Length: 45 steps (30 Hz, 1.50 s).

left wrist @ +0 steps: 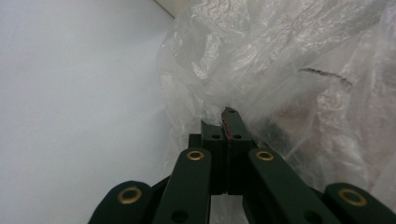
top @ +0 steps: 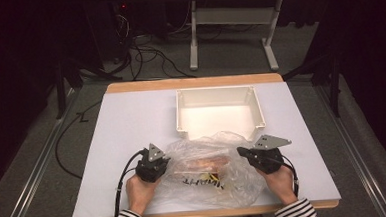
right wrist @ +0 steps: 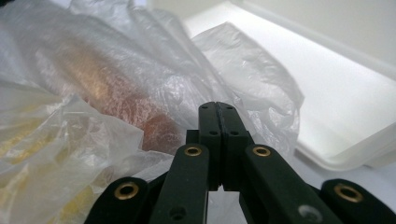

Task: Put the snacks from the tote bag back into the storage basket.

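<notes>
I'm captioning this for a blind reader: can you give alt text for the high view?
Two hands each press black tongs, left and right, against opposite sides of a crumpled clear plastic bag on a pale table. An empty white tray sits just beyond it.

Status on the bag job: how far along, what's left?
Early. Done: both grippers sit at the clear plastic bag, the left gripper at its left edge, the right gripper at its right, jaws shut; whether film is pinched is unclear. In hand: the bag lies on the table, a reddish item inside. Left: probably moving it to the white tray, which holds nothing.
</notes>
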Tool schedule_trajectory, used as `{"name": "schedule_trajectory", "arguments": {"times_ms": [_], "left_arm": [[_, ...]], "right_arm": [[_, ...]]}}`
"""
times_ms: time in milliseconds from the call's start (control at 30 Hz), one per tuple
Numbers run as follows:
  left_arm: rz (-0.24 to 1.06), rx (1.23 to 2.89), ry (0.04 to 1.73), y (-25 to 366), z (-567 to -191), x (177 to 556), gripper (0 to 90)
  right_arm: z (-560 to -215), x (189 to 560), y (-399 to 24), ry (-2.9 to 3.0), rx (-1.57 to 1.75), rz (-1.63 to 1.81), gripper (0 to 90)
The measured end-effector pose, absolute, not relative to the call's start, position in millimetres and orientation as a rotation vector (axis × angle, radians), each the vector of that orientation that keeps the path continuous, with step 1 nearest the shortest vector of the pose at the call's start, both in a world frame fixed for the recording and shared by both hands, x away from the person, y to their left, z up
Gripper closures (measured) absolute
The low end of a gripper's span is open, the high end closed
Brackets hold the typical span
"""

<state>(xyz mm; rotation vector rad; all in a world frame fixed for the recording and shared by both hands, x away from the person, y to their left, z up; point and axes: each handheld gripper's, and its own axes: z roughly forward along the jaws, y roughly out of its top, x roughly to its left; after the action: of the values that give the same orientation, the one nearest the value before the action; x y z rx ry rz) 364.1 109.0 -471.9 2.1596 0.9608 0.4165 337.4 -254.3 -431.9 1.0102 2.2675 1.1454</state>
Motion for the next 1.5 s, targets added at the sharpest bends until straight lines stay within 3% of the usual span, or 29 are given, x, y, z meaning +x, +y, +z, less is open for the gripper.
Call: {"name": "schedule_trajectory", "arguments": {"times_ms": [133,267,567,967,1267,1500], "left_arm": [[0.421,2.136,0.976,110.8,-472.7,363.4,88.6],[0.433,2.106,0.994,116.5,-469.2,360.5,76.0],[0.537,2.006,1.007,137.4,-439.6,328.5,56.5],[0.506,1.966,0.896,144.3,-421.6,290.5,48.4],[0.449,2.049,0.838,122.4,-437.0,296.4,53.7],[0.427,2.153,0.756,111.2,-438.7,305.0,81.3]], "right_arm": [[-445.7,359.2,-253.3,2.281,1.108,1.094,90.0],[-459.9,362.0,-244.3,2.334,1.092,1.011,90.0],[-467.7,361.3,-242.3,2.335,1.107,1.009,89.7],[-467.1,358.7,-242.8,2.316,1.106,1.012,85.3],[-458.7,352.5,-247.0,2.297,1.095,1.039,83.1],[-447.5,345.2,-246.0,2.281,1.042,1.051,72.7]]}}
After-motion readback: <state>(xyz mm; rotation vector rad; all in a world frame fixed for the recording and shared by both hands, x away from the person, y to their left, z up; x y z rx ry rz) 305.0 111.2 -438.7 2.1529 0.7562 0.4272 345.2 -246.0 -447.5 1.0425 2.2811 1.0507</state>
